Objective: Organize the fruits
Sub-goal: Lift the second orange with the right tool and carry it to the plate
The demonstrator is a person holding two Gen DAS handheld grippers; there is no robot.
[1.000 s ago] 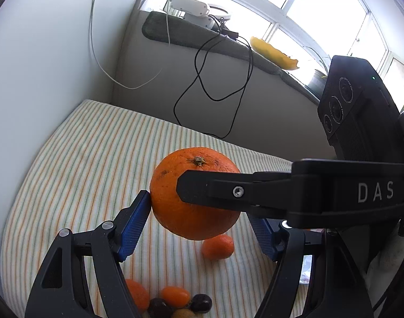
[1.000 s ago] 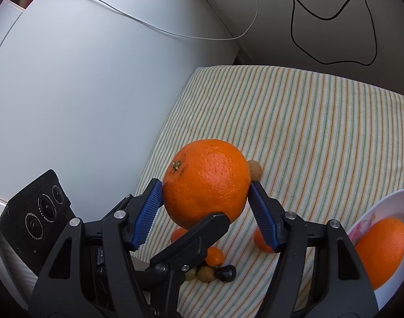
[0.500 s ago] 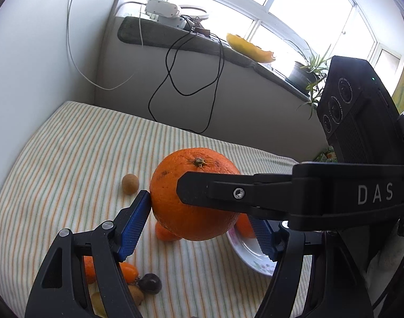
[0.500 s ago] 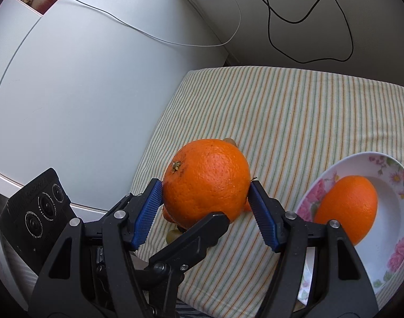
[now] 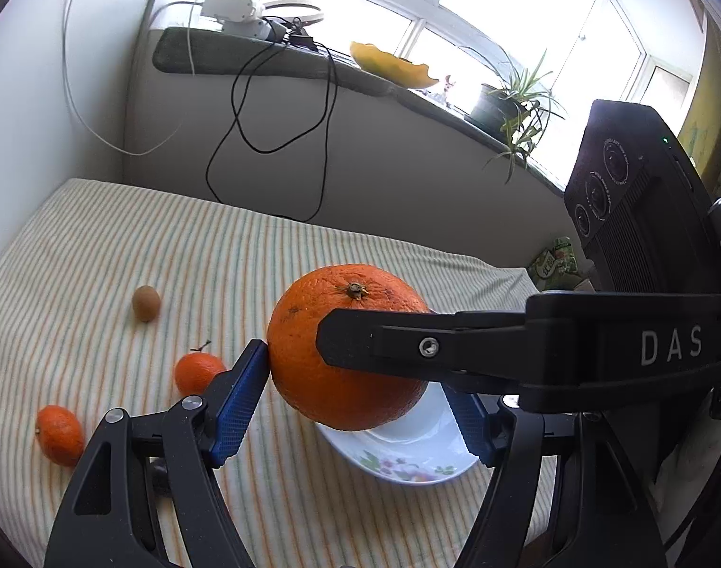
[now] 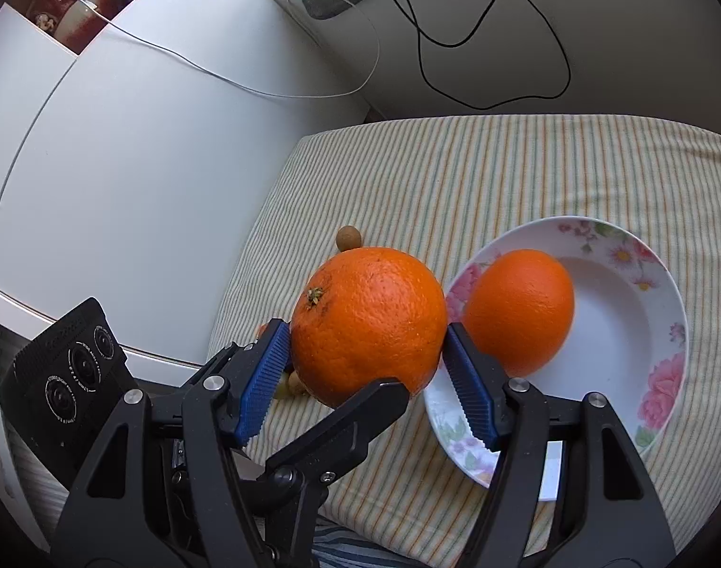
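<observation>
A: We hold one large orange (image 6: pixel 367 324) in both tools at once. Our right gripper (image 6: pixel 366 364) clamps it between its blue pads (image 6: pixel 261 381), one pad pressed to each side, stem end turned to the left.

B: And our left gripper (image 5: pixel 355 393) closes on the same orange (image 5: pixel 348 345) from the other angle. We see its left pad (image 5: pixel 239 395) touching the peel; the far pad is partly hidden behind the fruit and the other tool's black finger, which crosses in front of the orange.

A: The orange is lifted clear of the striped cloth (image 6: pixel 502 180), just beside the flowered plate (image 6: pixel 663 378), over its near rim.

B: On that plate a second orange (image 6: pixel 519 310) sits against the left side of the dish.

A: Left of the plate, on the cloth, we see two small tangerines (image 5: pixel 197 371) near each other, and farther from the plate a small brown fruit (image 5: pixel 146 303).

B: Beyond the plate, black cables (image 5: pixel 284 109) hang down from the windowsill, where a potted plant (image 5: pixel 511 104) stands.
</observation>
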